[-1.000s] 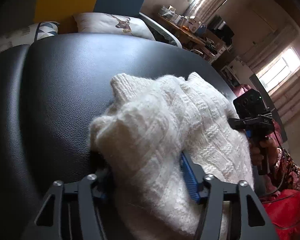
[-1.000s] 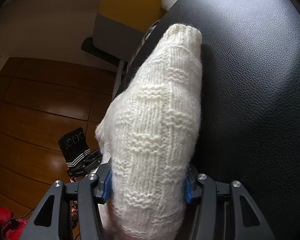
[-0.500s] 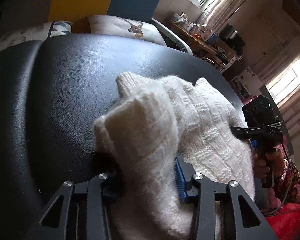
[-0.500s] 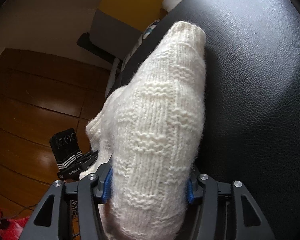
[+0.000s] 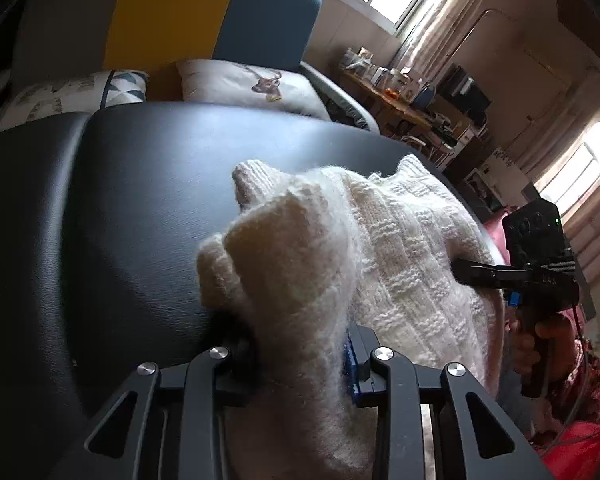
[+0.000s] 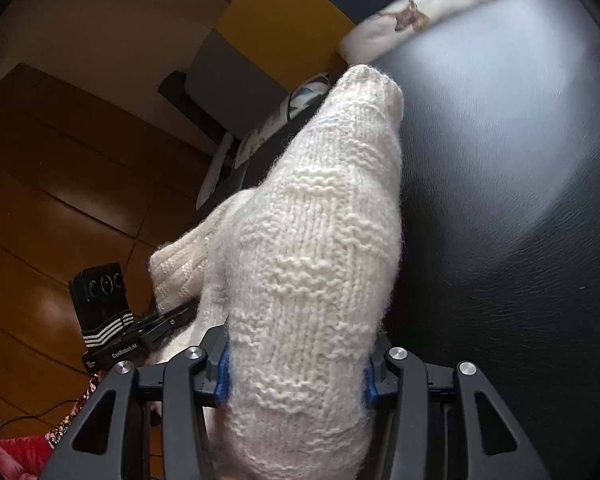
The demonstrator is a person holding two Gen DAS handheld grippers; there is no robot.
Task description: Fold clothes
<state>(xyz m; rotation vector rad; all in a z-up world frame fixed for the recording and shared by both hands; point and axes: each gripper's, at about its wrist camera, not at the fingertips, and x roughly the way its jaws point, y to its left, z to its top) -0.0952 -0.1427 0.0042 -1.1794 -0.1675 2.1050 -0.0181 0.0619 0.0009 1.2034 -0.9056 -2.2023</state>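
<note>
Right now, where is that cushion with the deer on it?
In the left wrist view the deer cushion sits up top, just behind the black leather surface, beside a patterned cushion and below the yellow-and-teal backrest.

Knitted garments: you have one white sweater (image 5: 404,264).
Grippers: you hold two, the left gripper (image 5: 300,354) and the right gripper (image 6: 296,372).
Work surfaces: one black padded surface (image 5: 140,200).
Cushions: two, a deer cushion (image 5: 252,84) and a triangle-print cushion (image 5: 80,94).

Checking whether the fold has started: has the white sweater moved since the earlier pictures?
Yes. In the left wrist view the white sweater has bunched and lifted off the black tabletop.
</note>
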